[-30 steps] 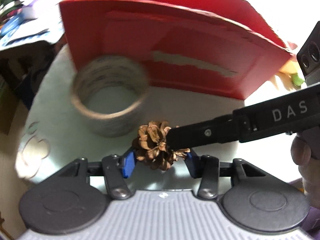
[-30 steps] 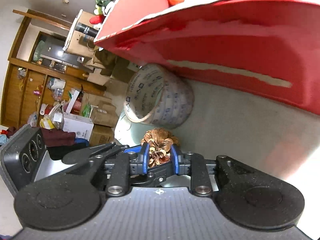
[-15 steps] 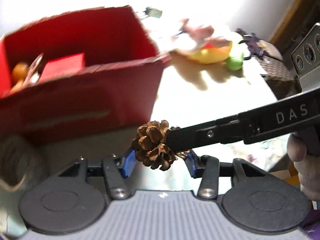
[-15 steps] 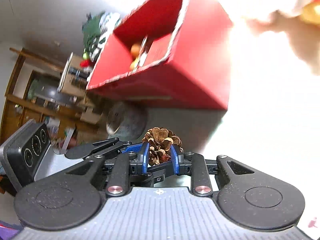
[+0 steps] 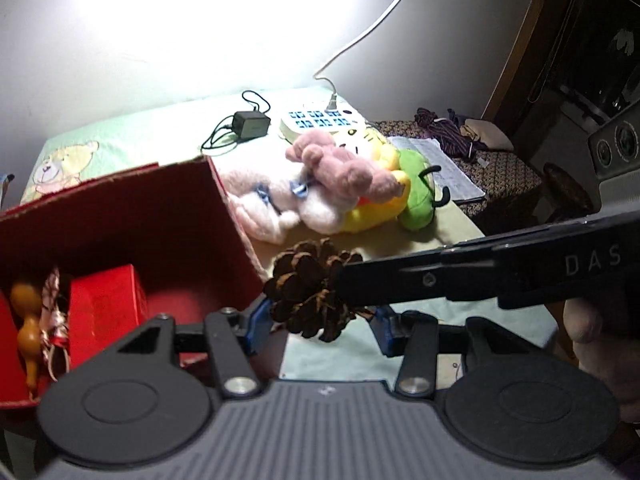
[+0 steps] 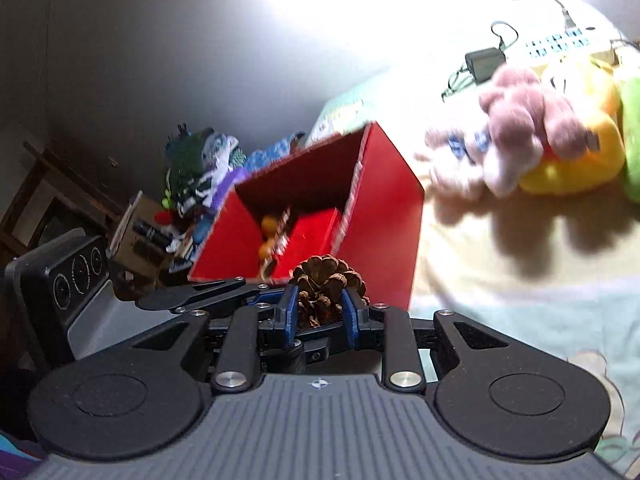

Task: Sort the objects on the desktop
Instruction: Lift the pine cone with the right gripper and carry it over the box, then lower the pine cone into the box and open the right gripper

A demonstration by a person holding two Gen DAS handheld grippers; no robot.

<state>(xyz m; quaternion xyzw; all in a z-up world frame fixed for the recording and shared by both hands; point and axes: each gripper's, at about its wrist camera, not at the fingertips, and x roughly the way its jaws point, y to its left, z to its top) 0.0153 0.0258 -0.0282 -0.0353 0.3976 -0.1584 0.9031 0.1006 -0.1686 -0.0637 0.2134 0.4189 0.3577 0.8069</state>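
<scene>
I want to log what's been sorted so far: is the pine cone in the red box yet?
Not yet. The pine cone is clamped between the right gripper fingers, outside the red box, near its rim.

"DAS" is printed on the right gripper (image 5: 348, 280).

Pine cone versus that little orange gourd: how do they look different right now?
The pine cone is brown and rough with open scales; the gourd is smooth and orange. The pine cone is gripped by the right tool, outside the red box; the gourd lies loose inside that box. The pine cone is roundish, the gourd two-lobed. Both are small and plant-like.
</scene>
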